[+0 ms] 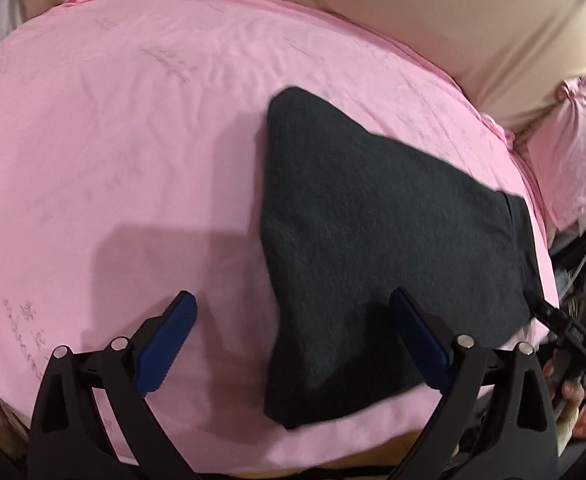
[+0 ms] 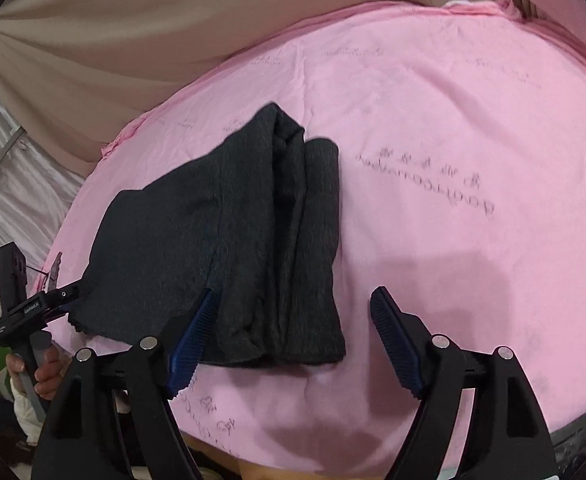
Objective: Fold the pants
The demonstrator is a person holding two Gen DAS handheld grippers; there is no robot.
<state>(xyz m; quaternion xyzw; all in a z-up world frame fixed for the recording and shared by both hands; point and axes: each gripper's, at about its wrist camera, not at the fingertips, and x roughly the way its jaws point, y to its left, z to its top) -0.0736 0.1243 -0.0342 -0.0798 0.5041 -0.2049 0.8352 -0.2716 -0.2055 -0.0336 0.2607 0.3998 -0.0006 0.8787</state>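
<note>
The folded dark grey knit pants [image 1: 373, 240] are lying on the pink printed bed sheet [image 1: 113, 140], near its front edge. In the left wrist view, the left black gripper with blue pads [image 1: 293, 328] is hanging over the sheet with its jaws wide apart, one pad over the pants and the other over bare sheet to their left. In the right wrist view, the right black gripper with blue pads [image 2: 293, 332] is also hanging wide apart, over the near end of the pants, and the beige cloth wall [image 2: 133, 20] is sitting behind the sheet.
</note>
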